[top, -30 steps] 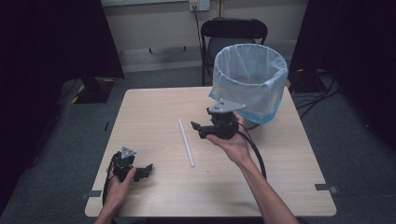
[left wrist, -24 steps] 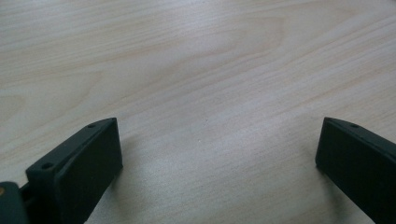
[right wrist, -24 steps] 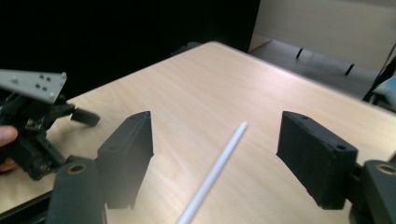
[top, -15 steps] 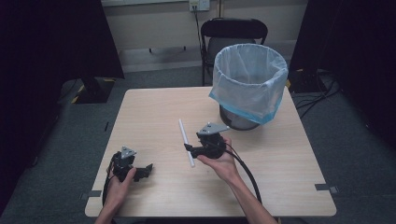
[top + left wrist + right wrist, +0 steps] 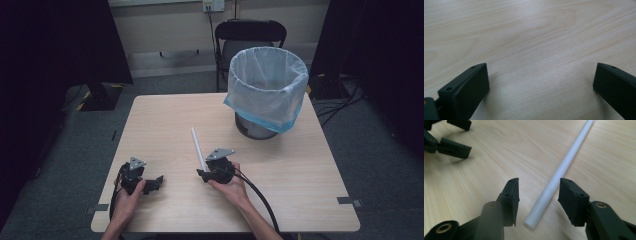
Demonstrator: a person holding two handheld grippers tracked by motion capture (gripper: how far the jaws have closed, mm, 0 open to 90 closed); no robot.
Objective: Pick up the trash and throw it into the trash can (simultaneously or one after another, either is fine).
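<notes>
A thin white stick [image 5: 198, 148] [image 5: 561, 171] lies on the wooden table [image 5: 160, 120], running from near the middle toward the person. My right gripper [image 5: 203, 173] [image 5: 538, 200] is low at the stick's near end, open, with the end lying between its two jaws; neither jaw touches it. My left gripper [image 5: 158, 181] [image 5: 539, 86] rests near the table's front left, open wide over bare wood. In the right gripper view the left gripper's jaws [image 5: 451, 137] appear at the upper left.
A wire bin with a pale blue liner [image 5: 266, 90] stands at the table's back right. A black chair [image 5: 250, 37] sits behind the table. A black cable [image 5: 260, 200] trails from the right gripper toward the front edge.
My right gripper has come back from beside the bin toward the person and dropped to the stick's near end. The left gripper and the stick have stayed put.
</notes>
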